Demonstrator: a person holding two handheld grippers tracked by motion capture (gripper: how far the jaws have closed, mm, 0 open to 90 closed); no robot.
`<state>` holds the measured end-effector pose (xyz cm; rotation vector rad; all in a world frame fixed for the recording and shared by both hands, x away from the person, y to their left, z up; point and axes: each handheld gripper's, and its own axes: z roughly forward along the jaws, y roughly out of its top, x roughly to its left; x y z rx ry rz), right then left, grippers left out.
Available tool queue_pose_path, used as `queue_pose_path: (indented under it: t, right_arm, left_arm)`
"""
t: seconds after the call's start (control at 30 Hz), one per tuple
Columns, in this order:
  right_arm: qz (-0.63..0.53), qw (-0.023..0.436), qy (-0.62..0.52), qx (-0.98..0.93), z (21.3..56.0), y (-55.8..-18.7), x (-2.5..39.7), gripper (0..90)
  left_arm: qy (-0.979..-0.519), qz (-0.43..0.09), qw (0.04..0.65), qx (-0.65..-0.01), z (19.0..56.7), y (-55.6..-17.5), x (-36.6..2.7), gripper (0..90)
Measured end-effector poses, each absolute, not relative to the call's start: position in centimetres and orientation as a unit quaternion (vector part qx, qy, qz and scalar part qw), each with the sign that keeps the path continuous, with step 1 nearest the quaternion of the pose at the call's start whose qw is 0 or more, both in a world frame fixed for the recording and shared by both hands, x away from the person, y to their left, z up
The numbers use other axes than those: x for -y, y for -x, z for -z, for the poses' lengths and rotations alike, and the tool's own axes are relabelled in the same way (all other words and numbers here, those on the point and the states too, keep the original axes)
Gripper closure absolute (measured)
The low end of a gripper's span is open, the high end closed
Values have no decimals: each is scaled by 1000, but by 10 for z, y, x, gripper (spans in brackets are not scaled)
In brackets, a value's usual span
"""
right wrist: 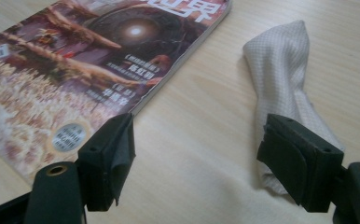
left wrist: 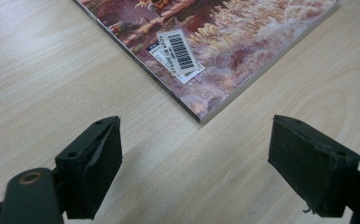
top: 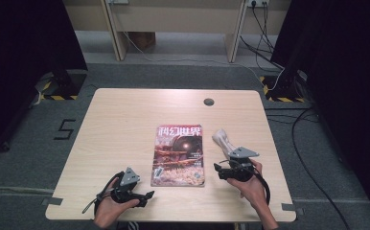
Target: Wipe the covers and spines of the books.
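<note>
My left gripper (top: 142, 196) rests low on the table (top: 116, 120), jaws wide apart and empty, aimed at the near corner of the magazine (top: 179, 155), which lies flat just ahead of it. I judge the magazine light, floppy and glossy, so that free corner or the page edge beside it is where to pinch; the cover will slip under flat pressure. The left gripper view shows the barcode sticker (left wrist: 178, 51) close up. My right gripper (top: 220, 171), jaws likewise spread and holding nothing, sits between the magazine's right edge and a soft pale cloth (top: 224, 140). The right gripper view reveals the cloth's (right wrist: 285, 93) fine weave, unreadable from above.
</note>
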<state>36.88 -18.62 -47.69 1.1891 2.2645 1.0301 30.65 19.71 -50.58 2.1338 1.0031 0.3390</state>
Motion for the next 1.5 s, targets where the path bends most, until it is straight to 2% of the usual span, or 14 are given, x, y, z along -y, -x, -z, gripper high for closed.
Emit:
queue_pose_path:
  t: [0.63,1.07,1.5]
  right_arm:
    - [-362,166,-405,-823,490,-326,195,169]
    - [-341,171,-391,-838,495,-305,200,168]
    - [-318,155,-376,-857,501,-286,197,168]
  left_arm:
    - [-833,-132,369,-390,507,-306,-198,169]
    - [-834,-129,366,-391,508,-306,-198,167]
    - [-836,-128,365,-389,509,-305,-197,166]
